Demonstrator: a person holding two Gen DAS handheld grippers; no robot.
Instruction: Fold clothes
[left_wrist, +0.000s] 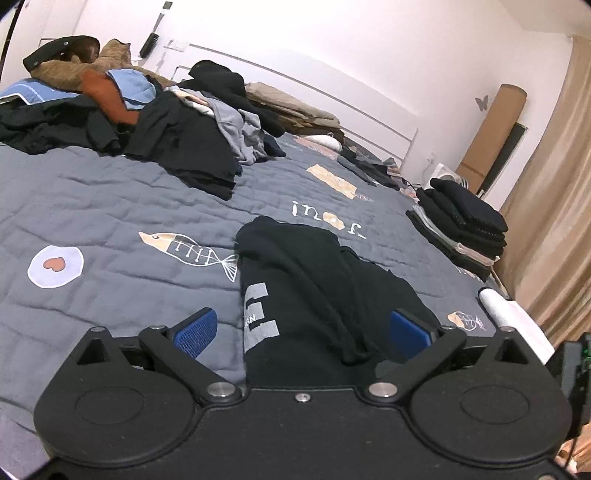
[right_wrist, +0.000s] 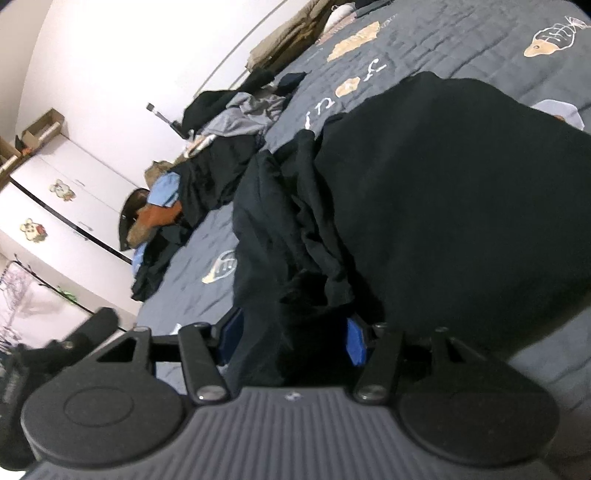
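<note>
A black garment (left_wrist: 303, 266) with a grey print (left_wrist: 258, 314) lies partly folded on the grey quilt (left_wrist: 110, 206). My left gripper (left_wrist: 301, 325) hovers low over its near end, open wide. Its blue pads (left_wrist: 195, 332) stand on either side of the cloth without pressing it. In the right wrist view the same black garment (right_wrist: 443, 203) fills the middle, rumpled along its left side. My right gripper (right_wrist: 291, 332) is shut on a thick bunch of that black cloth, which fills the gap between its blue pads (right_wrist: 356, 343).
A heap of unfolded clothes (left_wrist: 177, 136) covers the far side of the bed. A stack of folded dark clothes (left_wrist: 461, 225) sits near the right edge, with a white cloth (left_wrist: 513, 317) beside it. Beige curtains (left_wrist: 554, 221) hang at the right. A white wardrobe (right_wrist: 55, 206) stands beyond the bed.
</note>
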